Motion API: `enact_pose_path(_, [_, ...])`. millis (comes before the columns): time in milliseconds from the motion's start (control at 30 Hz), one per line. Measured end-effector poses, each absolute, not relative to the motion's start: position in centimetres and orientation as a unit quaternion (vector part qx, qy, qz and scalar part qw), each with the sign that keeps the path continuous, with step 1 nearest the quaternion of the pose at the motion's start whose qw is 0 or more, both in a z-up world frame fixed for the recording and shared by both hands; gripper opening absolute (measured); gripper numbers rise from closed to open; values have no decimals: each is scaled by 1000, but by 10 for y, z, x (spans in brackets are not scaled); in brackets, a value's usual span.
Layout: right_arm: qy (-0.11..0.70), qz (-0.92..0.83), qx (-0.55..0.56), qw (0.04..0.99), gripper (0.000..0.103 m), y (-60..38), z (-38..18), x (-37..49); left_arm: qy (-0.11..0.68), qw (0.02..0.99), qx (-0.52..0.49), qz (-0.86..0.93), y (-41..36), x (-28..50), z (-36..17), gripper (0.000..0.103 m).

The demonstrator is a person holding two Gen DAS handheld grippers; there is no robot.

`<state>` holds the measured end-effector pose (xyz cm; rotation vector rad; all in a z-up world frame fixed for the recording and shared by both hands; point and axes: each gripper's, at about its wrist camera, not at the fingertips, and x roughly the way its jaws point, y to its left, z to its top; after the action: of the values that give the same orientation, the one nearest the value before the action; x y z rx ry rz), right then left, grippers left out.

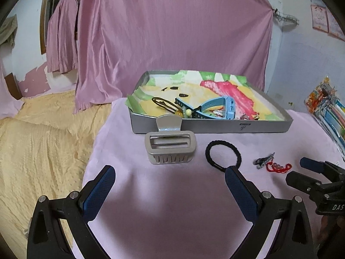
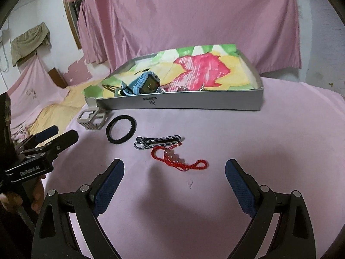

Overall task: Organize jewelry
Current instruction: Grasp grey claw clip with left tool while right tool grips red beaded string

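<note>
Worktop, pink cloth: grey claw clip (image 1: 170,146), black hair tie (image 1: 223,155), red beaded bracelet (image 2: 179,157), all loose before my grey tray (image 2: 183,103). Blue watch (image 2: 146,84) lies inside it. My left gripper (image 1: 170,174), marked "GeoRobot.AI", and right gripper (image 2: 174,168): fingers released, empty.

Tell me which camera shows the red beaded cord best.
The right wrist view. There the red beaded cord lies near the middle of the frame, just ahead of the open right gripper, with its loops and pale beads clear. The left wrist view shows it small and far to the right, near the frame's edge, with little detail.
</note>
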<state>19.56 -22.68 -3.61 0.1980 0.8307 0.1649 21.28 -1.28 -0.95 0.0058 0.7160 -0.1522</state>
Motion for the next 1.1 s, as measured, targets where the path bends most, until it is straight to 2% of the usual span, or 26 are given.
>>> enact_pose_path(200, [410, 110, 75, 902, 91, -222, -34, 207, 377, 924, -5, -70, -11, 232, -13, 102])
enact_pose_path(433, [423, 125, 65, 895, 79, -218, -37, 215, 382, 921, 1, -71, -15, 247, -12, 102])
enact_pose_path(1100, [430, 124, 64, 892, 73, -218, -42, 220, 391, 918, 5, -66, -17, 258, -19, 102])
